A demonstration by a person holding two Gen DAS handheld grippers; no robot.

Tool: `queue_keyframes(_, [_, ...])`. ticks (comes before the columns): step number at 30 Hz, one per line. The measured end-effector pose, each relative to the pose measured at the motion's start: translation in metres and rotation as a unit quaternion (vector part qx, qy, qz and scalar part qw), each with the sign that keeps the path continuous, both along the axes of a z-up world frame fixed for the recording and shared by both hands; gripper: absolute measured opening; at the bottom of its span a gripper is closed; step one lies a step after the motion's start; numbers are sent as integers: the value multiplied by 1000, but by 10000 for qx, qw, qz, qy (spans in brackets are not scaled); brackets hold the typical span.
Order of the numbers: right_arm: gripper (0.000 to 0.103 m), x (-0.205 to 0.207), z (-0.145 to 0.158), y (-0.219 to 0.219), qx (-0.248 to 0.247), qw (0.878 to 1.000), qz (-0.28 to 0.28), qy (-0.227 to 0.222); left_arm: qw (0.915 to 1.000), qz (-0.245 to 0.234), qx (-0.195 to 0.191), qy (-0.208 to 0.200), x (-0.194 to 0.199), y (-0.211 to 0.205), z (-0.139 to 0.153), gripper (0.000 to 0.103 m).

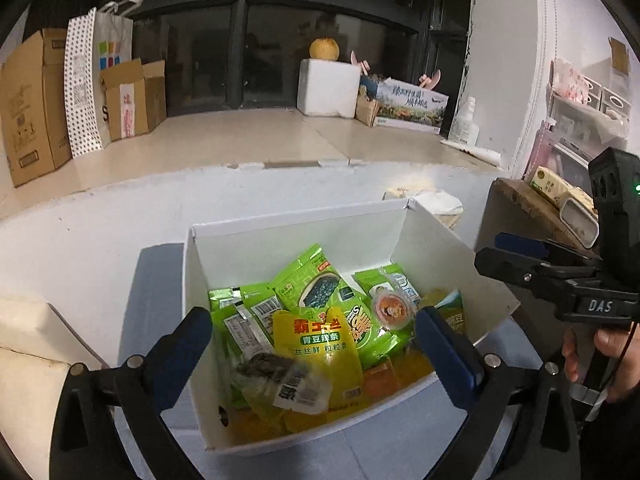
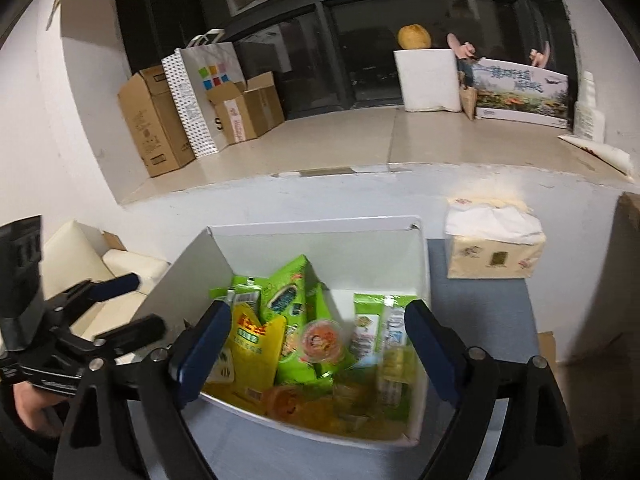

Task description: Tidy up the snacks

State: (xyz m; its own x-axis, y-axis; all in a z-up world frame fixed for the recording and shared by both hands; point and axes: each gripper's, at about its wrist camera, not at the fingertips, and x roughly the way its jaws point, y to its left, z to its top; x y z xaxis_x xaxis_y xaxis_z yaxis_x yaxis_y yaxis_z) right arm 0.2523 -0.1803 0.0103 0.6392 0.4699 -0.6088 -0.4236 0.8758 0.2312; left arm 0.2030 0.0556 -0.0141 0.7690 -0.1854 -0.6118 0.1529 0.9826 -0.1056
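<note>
An open white box [image 1: 300,240] [image 2: 320,248] sits on a blue-grey table, filled with several snack packets. On top lie a yellow pea packet [image 1: 316,344] [image 2: 256,348], green seaweed packets [image 1: 312,284] [image 2: 288,296] and a small round jelly cup [image 1: 390,306] [image 2: 322,340]. My left gripper [image 1: 312,332] hovers over the box's near side, jaws wide apart and empty; it also shows at the left of the right wrist view [image 2: 146,304]. My right gripper [image 2: 318,320] stands open above the box with nothing between its fingers. It appears at the box's right flap [image 1: 490,250], held by a hand [image 1: 612,360].
A tissue pack [image 2: 494,248] lies right of the box. A cream sofa [image 2: 100,264] is to the left. Beyond, a ledge holds cardboard boxes [image 2: 156,120], a paper bag [image 2: 200,96] and a white foam box [image 2: 430,80]. A wooden stand [image 1: 524,196] is at right.
</note>
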Motion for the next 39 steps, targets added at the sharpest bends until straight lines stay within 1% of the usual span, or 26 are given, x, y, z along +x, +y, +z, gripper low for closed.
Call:
queue_keyframes(2, [96, -8, 8, 0, -170, 9996, -110, -189, 9998, 128, 106, -140, -8, -1, 9, 103])
queue_keyframes(4, [96, -17, 21, 4, -564, 9967, -307, -488, 9984, 379, 335, -261, -19, -3, 18, 103])
queue_keyframes(6, [96, -36, 35, 7, -889, 9905, -473, -932, 9967, 550, 469, -377, -30, -4, 24, 103])
queue_keyframes(8, [96, -50, 43, 6, -891, 9889, -546, -1059, 9926, 794, 642, -650, -47, -7, 32, 103])
queue_keyframes(9, [96, -57, 46, 4, -831, 9893, -608, -1036, 9915, 883, 655, -690, -54, -8, 34, 103])
queue_keyframes(11, [96, -70, 50, -1, -666, 9926, -512, -878, 9922, 910, 588, -610, -66, -9, 37, 103])
queue_keyframes(13, [96, -82, 51, -3, -505, 9955, -288, -742, 9936, 916, 391, -540, -78, -9, 40, 103])
queue_keyframes(15, [96, -97, 52, -5, -491, 9958, -178, -747, 9947, 889, 233, -467, -94, -8, 42, 103])
queue_keyframes(16, [96, -105, 51, -6, -487, 9960, -186, -732, 9951, 858, 216, -436, -102, -9, 42, 103])
queue_keyframes(18, [96, -118, 49, -10, -510, 9965, -204, -633, 9955, 861, 201, -355, -117, -11, 42, 103])
queue_keyframes(20, [96, -130, 45, -15, -423, 9975, -196, -529, 9958, 853, 149, -303, -134, -13, 41, 103])
queue_keyframes(24, [96, -158, 32, -33, -49, 9995, -324, -44, 9962, 854, 14, -168, -165, -13, 36, 103])
queue_keyframes(26, [97, -170, 26, -38, 135, 9994, -285, 112, 9955, 940, 27, -145, -177, -13, 35, 103])
queue_keyframes(27, [100, -175, 23, -39, 174, 9994, -241, 164, 9954, 944, 14, -140, -182, -13, 35, 103])
queue_keyframes(28, [103, -181, 22, -39, 159, 9995, -224, 179, 9956, 934, 21, -118, -184, -13, 35, 103])
queue_keyframes(32, [103, -192, 25, -30, -97, 9998, -188, 25, 9957, 924, 50, -100, -189, -15, 37, 103])
queue_keyframes(39, [103, -199, 34, -22, -24, 9998, -35, -190, 9964, 845, 37, -91, -188, -21, 38, 103])
